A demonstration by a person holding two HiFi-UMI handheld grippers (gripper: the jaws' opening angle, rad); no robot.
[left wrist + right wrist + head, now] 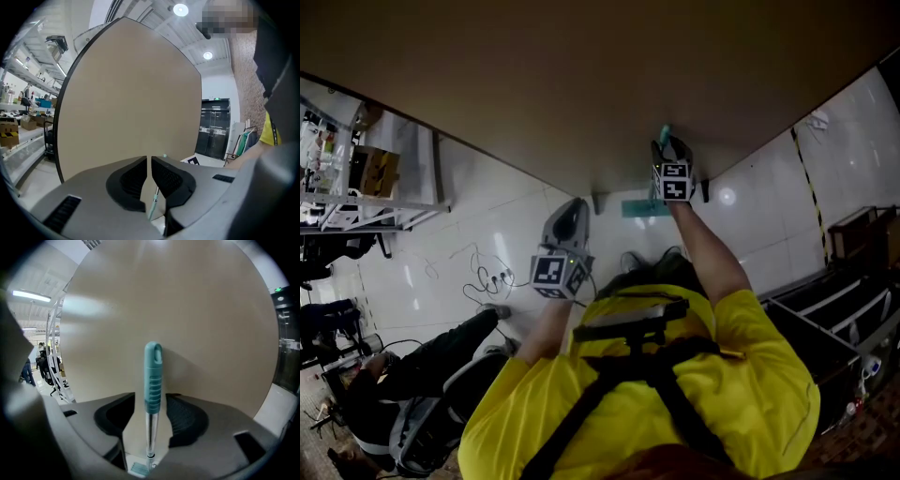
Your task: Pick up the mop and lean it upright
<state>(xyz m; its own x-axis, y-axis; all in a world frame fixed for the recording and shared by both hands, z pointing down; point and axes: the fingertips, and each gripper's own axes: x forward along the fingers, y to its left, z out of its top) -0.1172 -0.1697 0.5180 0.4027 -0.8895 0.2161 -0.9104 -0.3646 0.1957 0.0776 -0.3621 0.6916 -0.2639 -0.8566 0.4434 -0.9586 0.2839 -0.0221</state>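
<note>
The mop stands upright, leaning against a large tan board [581, 75]. Its teal grip [153, 376] rises between my right gripper's jaws, and its pale teal head [645, 207] rests on the white floor at the board's foot. My right gripper [151, 416] is open around the handle, with a gap showing on each side of it. In the head view that gripper [672, 150] is up by the grip's tip [665, 131]. My left gripper [570, 216] hangs lower and to the left, clear of the mop. Its jaws [149, 176] are shut on nothing, and the mop shaft [155, 201] shows beyond them.
Loose cables [487, 278] lie on the white tiled floor to the left. A person sits in an office chair [422, 394] at the lower left. Shelving [356, 178] stands at the far left and a dark rack [853, 281] at the right.
</note>
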